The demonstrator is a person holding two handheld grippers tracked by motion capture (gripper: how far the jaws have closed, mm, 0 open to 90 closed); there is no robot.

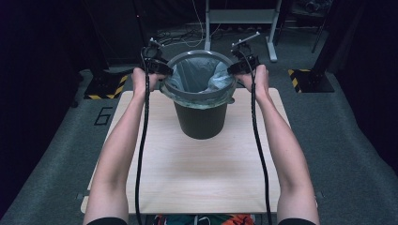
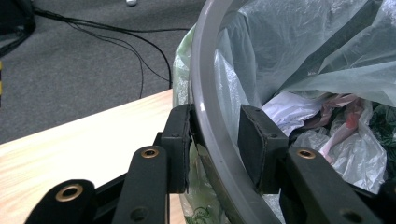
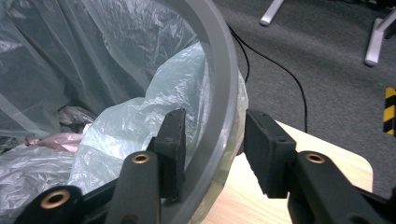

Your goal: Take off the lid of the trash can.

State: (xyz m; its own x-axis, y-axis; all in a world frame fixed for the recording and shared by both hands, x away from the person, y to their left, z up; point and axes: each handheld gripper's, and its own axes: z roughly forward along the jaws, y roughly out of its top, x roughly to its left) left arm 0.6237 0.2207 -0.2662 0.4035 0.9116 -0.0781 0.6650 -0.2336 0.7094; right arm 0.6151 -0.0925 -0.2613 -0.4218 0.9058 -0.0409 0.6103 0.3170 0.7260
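One tabletop (image 1: pixel 197 168), pale wood, and on it one dark bin (image 1: pixel 201 119). The bin carries one grey ring (image 1: pixel 201 96) around its mouth and one translucent bag liner (image 1: pixel 199 75) under that ring. Two tongs are at the rim: the left tongs (image 1: pixel 162 70) and the right tongs (image 1: pixel 237 69), one on each side, each with two black jaws set either side of the ring. Two bare forearms come in from the bottom, and two black cables (image 1: pixel 141 154) trail along them, one per tongs. On the floor lie two yellow-and-black striped plates (image 1: pixel 105 86), one at each far corner of the tabletop
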